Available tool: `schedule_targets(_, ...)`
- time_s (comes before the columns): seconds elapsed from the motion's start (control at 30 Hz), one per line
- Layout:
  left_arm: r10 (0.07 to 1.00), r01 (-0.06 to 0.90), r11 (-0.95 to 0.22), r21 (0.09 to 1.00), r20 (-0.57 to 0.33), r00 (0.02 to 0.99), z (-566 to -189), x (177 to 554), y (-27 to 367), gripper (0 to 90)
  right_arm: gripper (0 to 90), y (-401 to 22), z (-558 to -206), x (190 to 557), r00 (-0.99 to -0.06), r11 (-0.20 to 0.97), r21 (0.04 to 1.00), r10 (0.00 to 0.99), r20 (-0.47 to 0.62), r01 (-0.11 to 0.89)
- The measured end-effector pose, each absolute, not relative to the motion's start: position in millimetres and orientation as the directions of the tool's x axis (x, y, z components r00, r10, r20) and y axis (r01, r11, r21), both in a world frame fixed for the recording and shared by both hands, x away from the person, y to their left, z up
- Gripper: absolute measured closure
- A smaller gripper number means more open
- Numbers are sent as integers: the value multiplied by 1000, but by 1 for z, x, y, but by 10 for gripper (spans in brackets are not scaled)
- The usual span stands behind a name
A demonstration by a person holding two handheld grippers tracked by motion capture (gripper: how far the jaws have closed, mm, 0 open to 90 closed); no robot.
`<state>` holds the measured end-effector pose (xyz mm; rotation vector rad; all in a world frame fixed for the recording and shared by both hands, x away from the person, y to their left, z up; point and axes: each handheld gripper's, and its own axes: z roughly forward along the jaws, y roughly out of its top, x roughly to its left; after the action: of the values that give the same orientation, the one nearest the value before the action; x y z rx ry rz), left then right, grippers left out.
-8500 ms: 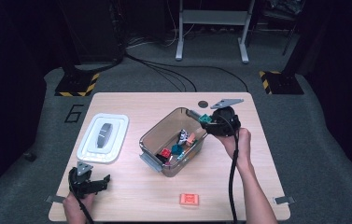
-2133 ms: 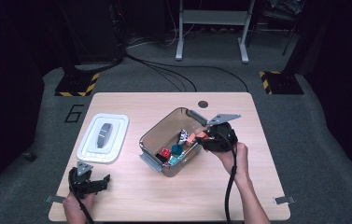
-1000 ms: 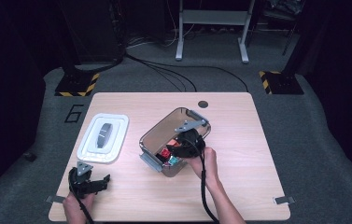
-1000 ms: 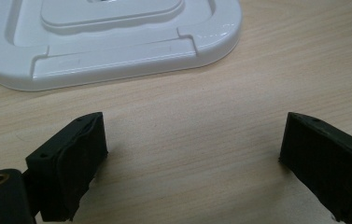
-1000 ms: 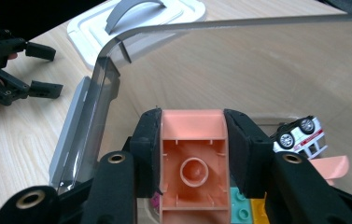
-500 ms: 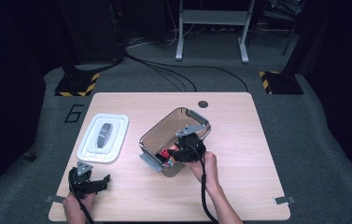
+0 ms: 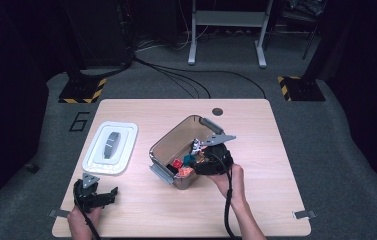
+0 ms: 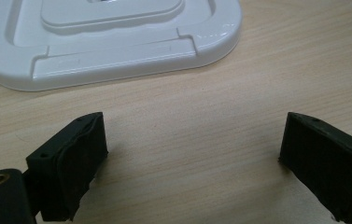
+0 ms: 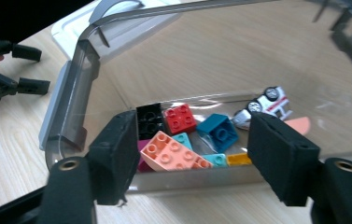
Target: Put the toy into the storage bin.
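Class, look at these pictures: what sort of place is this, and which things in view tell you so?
Probably a lab or studio set up for recording: a numbered wooden table on dark carpet, hazard-striped stand bases, trailing floor cables.

Clear smoke-tinted plastic bin [image 7: 173,145], rectangular with rounded corners and grey latch handles at both short ends, stands upright, open-topped and turned askew near the desk's middle. Inside, piled at its near end: a salmon-pink brick [image 9: 173,153] lying tilted on top, a red brick [image 9: 180,118], a black brick [image 9: 149,120], a teal brick [image 9: 217,131], a yellow brick [image 9: 239,159], and a white toy car [image 9: 264,106] on its side.
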<state>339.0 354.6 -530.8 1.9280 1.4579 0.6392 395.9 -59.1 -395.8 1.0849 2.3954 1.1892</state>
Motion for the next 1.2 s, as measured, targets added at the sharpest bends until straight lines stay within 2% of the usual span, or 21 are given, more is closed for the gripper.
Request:
schedule_targets(0.17,963,652,-186,735,6,268,-531,339,354,72,226,-81,-393,389,-659,345,789,746,98,508)
schedule_targets(0.47,964,650,-180,738,3,264,-532,339,354,72,150,-112,-408,380,-622,320,792,777,93,519)
schedule_targets(0.6,965,650,-176,740,0,261,-532,339,354,72,145,-121,-417,378,-605,316,787,791,90,529)
schedule_targets(0.87,965,647,-178,742,3,262,-532,339,354,72,121,-145,-455,378,-539,304,759,839,72,575)
schedule_targets(1.2,965,651,-178,738,0,264,-532,339,354,73,12,-168,-506,395,-472,315,714,881,26,626)
